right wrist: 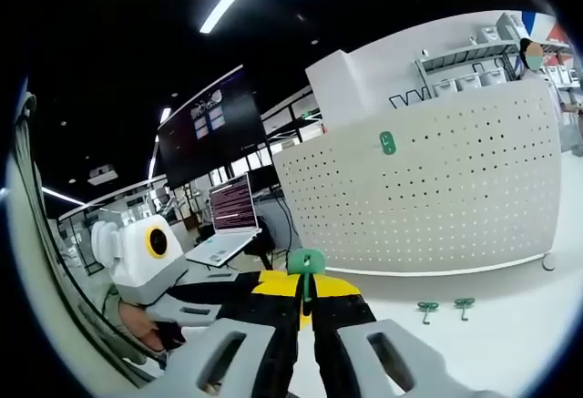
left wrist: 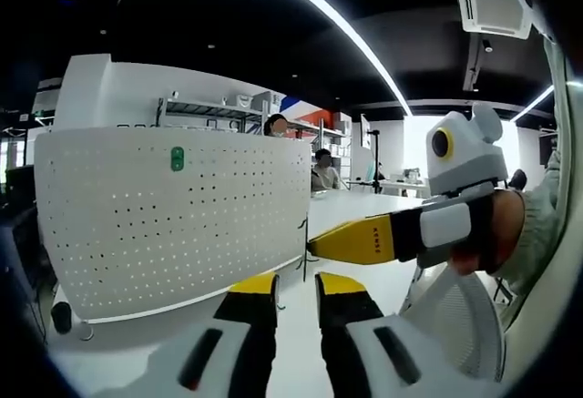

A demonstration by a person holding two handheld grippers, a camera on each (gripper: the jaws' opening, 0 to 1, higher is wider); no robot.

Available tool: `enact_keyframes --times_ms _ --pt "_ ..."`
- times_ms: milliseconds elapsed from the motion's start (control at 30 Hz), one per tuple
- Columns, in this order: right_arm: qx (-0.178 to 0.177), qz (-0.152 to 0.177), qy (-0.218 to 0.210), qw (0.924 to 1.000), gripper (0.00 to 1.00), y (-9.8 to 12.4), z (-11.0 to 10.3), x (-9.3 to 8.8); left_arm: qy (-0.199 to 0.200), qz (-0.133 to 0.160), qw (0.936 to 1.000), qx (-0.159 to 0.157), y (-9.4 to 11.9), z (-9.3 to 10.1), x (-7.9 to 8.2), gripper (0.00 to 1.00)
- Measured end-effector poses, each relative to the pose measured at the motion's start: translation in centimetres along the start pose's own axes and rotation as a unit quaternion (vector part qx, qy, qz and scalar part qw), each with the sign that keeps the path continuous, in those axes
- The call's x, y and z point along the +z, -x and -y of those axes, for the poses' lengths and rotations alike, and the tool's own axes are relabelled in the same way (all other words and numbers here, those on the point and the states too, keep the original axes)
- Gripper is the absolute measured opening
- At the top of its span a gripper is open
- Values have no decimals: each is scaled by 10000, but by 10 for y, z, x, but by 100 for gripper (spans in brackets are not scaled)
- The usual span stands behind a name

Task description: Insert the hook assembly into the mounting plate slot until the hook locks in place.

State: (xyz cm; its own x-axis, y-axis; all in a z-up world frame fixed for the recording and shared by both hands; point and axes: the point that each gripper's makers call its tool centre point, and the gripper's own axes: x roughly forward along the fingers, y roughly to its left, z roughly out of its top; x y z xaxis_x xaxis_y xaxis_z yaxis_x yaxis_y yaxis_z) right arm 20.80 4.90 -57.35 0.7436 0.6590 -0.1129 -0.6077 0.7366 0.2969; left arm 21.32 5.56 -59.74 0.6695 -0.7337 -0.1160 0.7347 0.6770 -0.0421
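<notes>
A green hook (right wrist: 305, 275) sits pinched between the right gripper's (right wrist: 306, 305) closed jaws, facing the pegboard (right wrist: 428, 188) on the desk (right wrist: 510, 343), while the left gripper's (left wrist: 296, 290) jaws stand slightly apart, holding nothing.

— How many hooks do I have?
— Four: one on the pegboard (right wrist: 428, 188), one hook (right wrist: 305, 270) in my right gripper (right wrist: 305, 311), two on the table (right wrist: 510, 343).
— Pegboards?
— One.
— Laptops?
— One laptop (right wrist: 228, 225).
</notes>
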Motion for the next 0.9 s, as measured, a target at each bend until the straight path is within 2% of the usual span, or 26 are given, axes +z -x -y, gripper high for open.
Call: enact_keyframes --times_ms 200,333,667,900 --pt "-9 -16 -40 10000 1 -1 0 -2 43 -28 9999 140 7 -4 -4 28" --pt "-30 -34 -30 10000 1 -2 2 -3 47 -105 9995 303 14 -9 -8 37" --pt "-40 -63 -8 10000 1 -7 4 -2 110 -297 9979 573 32 -18 -22 43" --pt "-165 -26 33 9999 1 -9 16 6 182 -343 9967 711 46 -23 -29 43"
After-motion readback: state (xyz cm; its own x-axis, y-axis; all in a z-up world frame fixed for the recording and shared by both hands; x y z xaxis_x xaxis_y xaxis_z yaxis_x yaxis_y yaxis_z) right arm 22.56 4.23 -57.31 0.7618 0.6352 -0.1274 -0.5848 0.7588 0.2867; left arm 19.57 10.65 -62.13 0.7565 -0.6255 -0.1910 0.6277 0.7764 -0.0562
